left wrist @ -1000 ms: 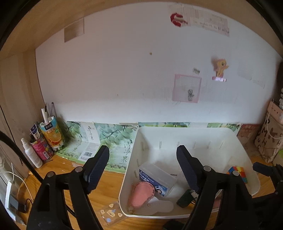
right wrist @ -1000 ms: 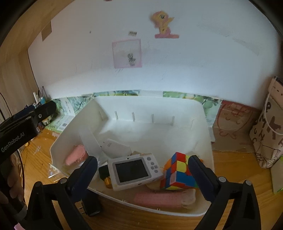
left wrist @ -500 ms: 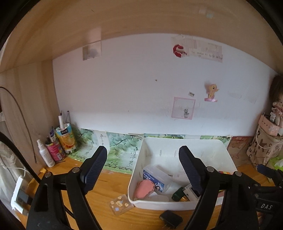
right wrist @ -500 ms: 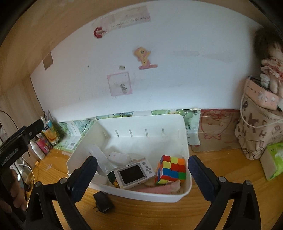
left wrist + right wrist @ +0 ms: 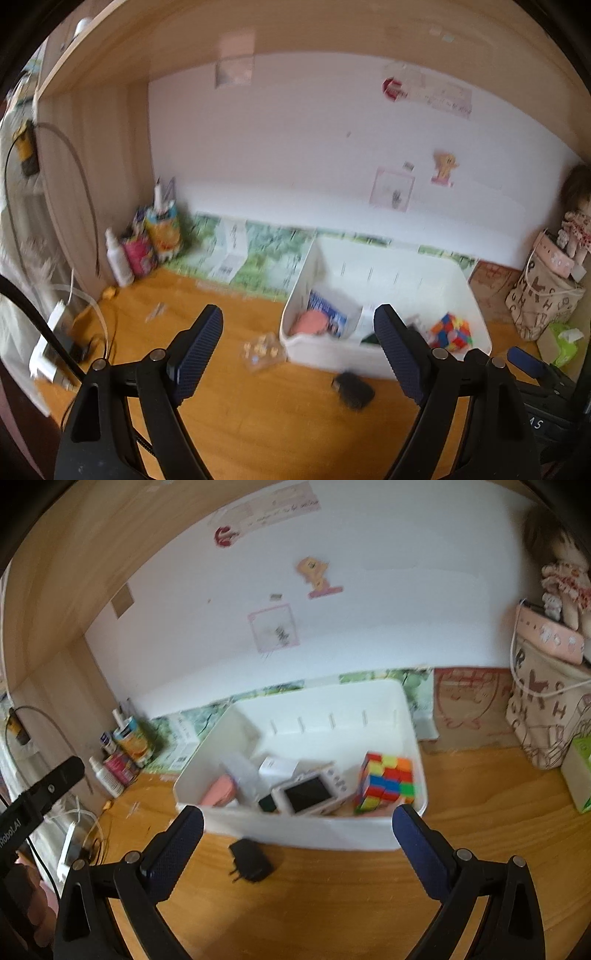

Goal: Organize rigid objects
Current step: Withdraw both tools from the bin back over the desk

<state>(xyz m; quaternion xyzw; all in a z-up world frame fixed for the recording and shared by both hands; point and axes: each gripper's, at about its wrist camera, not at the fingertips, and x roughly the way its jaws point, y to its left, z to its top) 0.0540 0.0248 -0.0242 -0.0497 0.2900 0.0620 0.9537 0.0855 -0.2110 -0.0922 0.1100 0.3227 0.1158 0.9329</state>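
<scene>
Now farther from white bin (image 5: 314, 834)

Everything looks smeary in my left wrist view. The white plastic bin (image 5: 384, 354) wall hides the bottom of my colourful puzzle cube (image 5: 386, 786). At the right edge, a green tissue box (image 5: 581, 775) is cut off.

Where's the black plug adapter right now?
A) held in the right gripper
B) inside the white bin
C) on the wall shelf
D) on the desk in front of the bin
D: the black plug adapter lies on the wooden desk, just outside the white bin's near wall, with no gripper on it.
</scene>
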